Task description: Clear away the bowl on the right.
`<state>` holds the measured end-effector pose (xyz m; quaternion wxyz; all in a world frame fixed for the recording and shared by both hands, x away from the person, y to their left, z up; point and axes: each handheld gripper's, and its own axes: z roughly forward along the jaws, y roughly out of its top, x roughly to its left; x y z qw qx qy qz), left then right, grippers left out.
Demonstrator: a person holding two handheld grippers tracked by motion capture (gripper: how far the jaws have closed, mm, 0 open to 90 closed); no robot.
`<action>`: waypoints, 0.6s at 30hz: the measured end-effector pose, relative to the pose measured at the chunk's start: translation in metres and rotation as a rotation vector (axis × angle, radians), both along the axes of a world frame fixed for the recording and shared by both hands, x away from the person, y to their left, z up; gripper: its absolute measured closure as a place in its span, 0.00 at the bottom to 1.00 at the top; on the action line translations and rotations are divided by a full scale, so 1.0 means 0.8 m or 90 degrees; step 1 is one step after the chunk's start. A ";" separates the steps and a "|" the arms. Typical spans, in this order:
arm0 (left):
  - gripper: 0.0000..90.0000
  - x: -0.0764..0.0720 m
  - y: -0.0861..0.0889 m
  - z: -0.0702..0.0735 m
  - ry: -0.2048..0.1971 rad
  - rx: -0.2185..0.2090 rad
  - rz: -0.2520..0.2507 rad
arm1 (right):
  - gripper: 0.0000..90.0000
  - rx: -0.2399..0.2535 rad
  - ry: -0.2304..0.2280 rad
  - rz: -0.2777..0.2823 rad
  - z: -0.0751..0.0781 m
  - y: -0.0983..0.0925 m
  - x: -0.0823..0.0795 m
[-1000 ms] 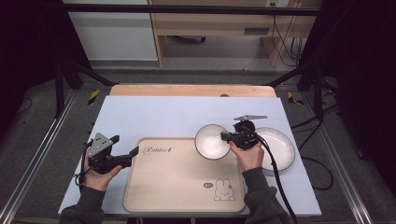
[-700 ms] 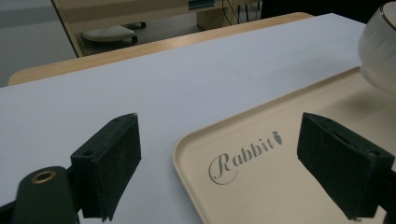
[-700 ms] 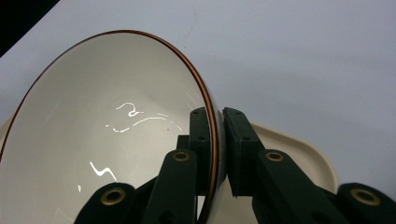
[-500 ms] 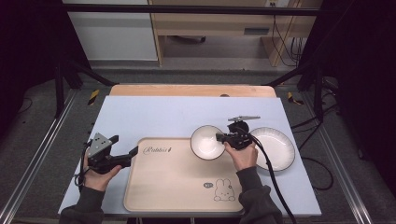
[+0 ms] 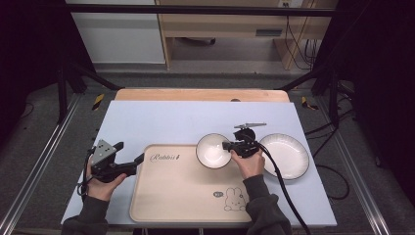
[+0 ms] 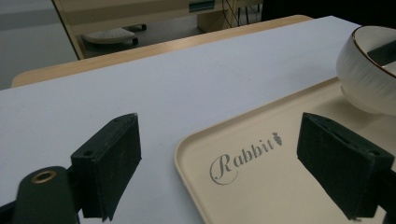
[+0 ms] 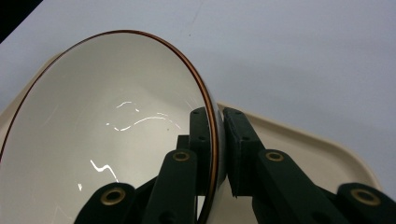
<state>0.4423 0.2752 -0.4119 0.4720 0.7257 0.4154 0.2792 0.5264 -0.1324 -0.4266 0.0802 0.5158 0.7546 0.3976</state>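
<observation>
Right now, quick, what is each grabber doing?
Left gripper: open, holding nothing, by the tray.
Right gripper: closed on the rim of the white bowl.

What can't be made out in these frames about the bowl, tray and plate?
- Bowl underside: right gripper view, hidden by its own wall; whether it touches the tray is unclear.
- Bowl's far half: left gripper view, cut off by the right edge.
- Small badge beside the tray's rabbit: high view, too small.
- Plate left rim: high view, behind the right hand-held gripper.
</observation>
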 end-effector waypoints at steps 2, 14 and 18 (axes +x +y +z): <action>0.15 0.000 0.000 0.000 0.000 0.000 0.000 | 0.92 -0.003 0.002 0.001 -0.003 0.001 0.001; 0.15 0.000 0.001 0.000 0.000 -0.001 0.001 | 0.92 -0.008 0.020 0.000 -0.014 0.009 0.005; 0.15 0.000 0.001 0.000 0.001 0.000 0.002 | 0.92 -0.010 0.025 0.001 -0.017 0.011 0.006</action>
